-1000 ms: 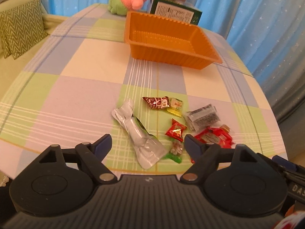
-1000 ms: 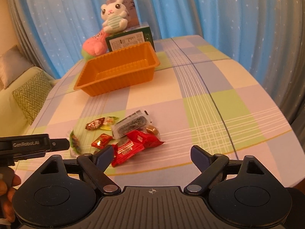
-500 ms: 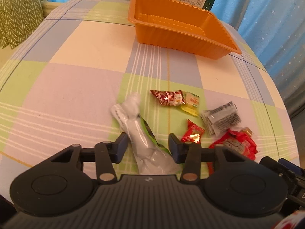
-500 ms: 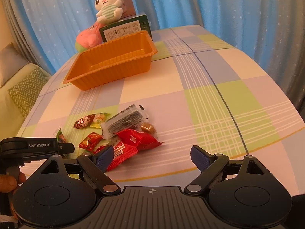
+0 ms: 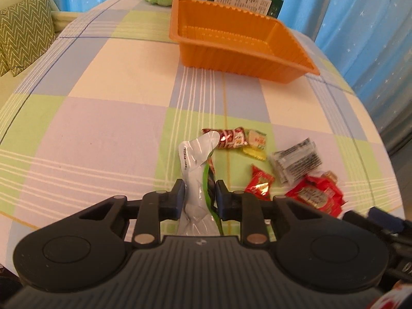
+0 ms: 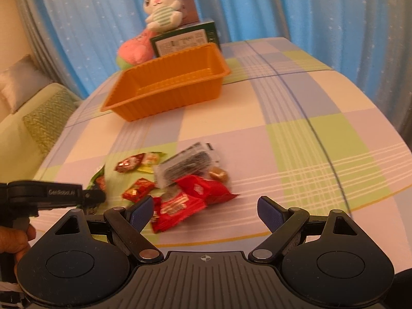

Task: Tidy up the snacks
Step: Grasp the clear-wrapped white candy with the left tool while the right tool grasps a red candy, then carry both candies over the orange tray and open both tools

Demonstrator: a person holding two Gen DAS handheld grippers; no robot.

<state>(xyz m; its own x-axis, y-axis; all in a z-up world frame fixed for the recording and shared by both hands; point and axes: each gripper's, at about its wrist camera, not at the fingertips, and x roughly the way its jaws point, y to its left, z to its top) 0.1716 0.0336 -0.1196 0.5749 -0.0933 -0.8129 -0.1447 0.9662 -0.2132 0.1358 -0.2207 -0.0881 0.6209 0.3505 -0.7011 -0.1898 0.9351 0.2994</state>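
Silver foil snack pouch (image 5: pixel 197 159), long, green-edged, crumpled — lying near the front edge of the table (image 5: pixel 108 118), leftmost of the loose snacks; the left gripper (image 5: pixel 199 199) has just closed and now pinches its lower half between both pads, upper end curling free toward a brown-red candy (image 5: pixel 226 137). Beside that candy, a yellow-green sweet (image 5: pixel 255 143); further right, a clear packet with dark contents (image 5: pixel 296 161), a small red foil candy (image 5: pixel 260 184) and two red wrappers (image 6: pixel 190 200) overlapping, a caramel-coloured sweet (image 6: pixel 219 176) touching them. Right gripper (image 6: pixel 206 211) — jaws wide apart with nothing between them, hovering just short of the red wrappers, its left pad nearest. Orange ribbed tray (image 5: pixel 180 25), empty so far as seen, well apart toward the far edge; behind it a green box (image 6: pixel 185 41), a pink-and-green plush (image 6: pixel 135 51) and a white rabbit plush (image 6: pixel 161 7). Step in hand, by judgement: first pickup, none yet sorted. The next move calls for lifting the pouch clear without dragging neighbouring candies, then carrying it over the tray's near wall; limp foil may sag or slip.
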